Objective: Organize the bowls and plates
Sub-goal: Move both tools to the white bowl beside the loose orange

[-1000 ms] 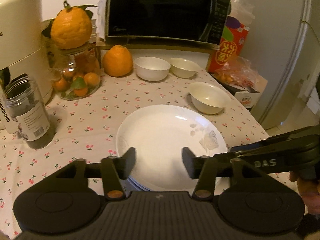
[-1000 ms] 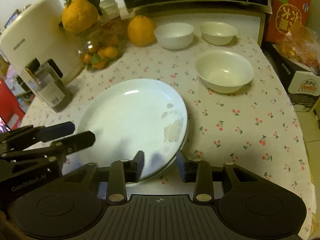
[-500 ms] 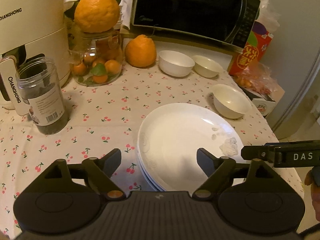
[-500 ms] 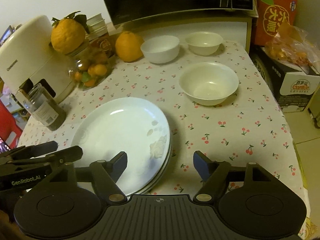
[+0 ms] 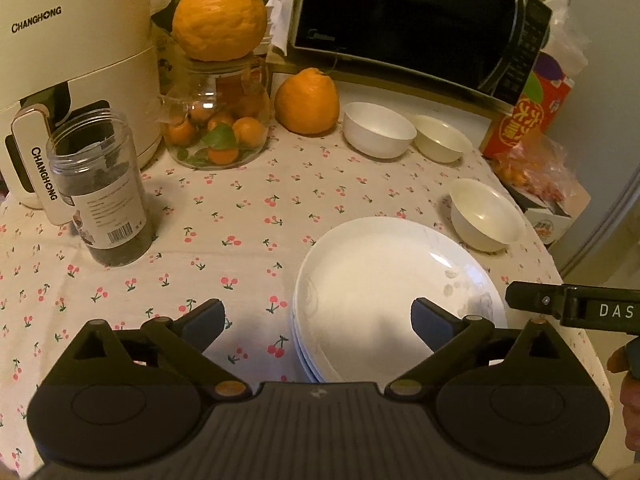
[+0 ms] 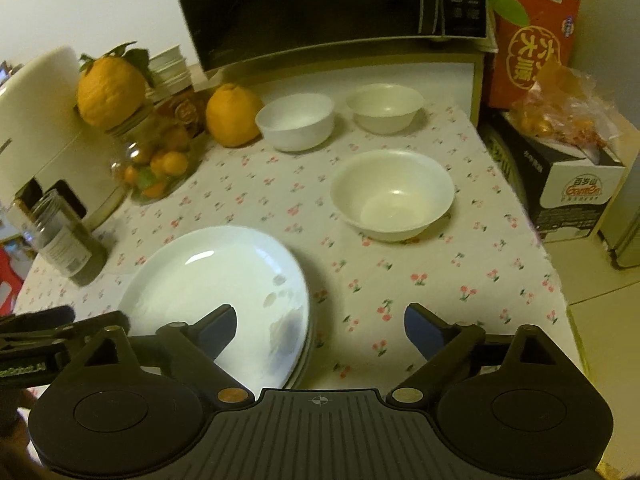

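Observation:
A stack of white plates [image 5: 384, 284] lies on the cherry-print tablecloth, also in the right wrist view [image 6: 216, 280]. Three white bowls stand apart: one near the plates [image 5: 486, 214] [image 6: 392, 194], two at the back [image 5: 378, 128] [image 5: 442, 142] [image 6: 296, 120] [image 6: 384, 106]. My left gripper [image 5: 318, 320] is open and empty, above the plates' near left edge. My right gripper [image 6: 320, 326] is open and empty, above the plates' near right edge. Each gripper's fingers show in the other's view [image 5: 560, 302] [image 6: 60, 328].
A microwave [image 5: 416, 24] stands at the back. A glass jar of oranges [image 5: 218, 120], a large orange [image 5: 306, 100], a dark jar [image 5: 104, 188] and a white appliance [image 5: 72, 60] stand at the left. A red carton [image 6: 532, 36] and a box [image 6: 568, 188] are right, beside the table's edge.
Both grippers opened wide and let go of the plates' edges, then drew back and up. The plate stack stays on the table.

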{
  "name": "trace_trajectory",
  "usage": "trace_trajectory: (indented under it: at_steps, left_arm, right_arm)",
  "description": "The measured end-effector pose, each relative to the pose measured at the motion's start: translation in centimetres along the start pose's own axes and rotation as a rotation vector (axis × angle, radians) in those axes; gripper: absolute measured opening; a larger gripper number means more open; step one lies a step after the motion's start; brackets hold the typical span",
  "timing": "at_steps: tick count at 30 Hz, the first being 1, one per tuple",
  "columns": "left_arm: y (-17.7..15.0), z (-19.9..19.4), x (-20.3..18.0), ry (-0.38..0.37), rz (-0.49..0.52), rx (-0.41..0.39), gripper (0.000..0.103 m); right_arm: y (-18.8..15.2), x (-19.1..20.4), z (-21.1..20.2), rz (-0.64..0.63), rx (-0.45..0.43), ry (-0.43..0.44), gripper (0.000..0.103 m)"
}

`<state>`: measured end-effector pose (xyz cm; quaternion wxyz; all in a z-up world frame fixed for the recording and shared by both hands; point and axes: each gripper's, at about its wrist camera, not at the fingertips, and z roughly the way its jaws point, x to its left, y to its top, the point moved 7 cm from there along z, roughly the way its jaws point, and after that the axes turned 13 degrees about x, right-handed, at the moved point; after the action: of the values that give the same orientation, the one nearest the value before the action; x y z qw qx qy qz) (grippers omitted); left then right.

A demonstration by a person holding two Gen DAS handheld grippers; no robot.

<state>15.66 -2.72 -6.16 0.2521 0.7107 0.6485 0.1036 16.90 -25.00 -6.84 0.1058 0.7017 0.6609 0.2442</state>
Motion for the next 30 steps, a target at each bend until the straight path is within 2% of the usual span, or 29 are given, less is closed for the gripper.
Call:
trace_trajectory:
  at_steps: [12,19,24,30]
  left_arm:
    - [3.0,0.3,-0.5,-0.002,-0.088,-0.026,0.101]
    - [5.2,0.5,-1.4,0.030,-0.081,-0.044,0.102]
    - [7.8,0.5,-1.9,0.060,-0.069,-0.025,0.102]
    - [11.0,0.8,-3.2,0.074,-0.055,-0.028,0.102]
  right_arm:
    - [3.0,-1.7,-0.3,0.074,-0.047,0.029,0.094]
    - [4.7,-2.1,-0.5,0.083,-0.066,0.010,0.095]
    - [7.6,-2.2,-1.1,0.156,-0.067,0.038,0.098]
    - [12.1,-0.8,-2.3,0.109,-0.106,0.025,0.102]
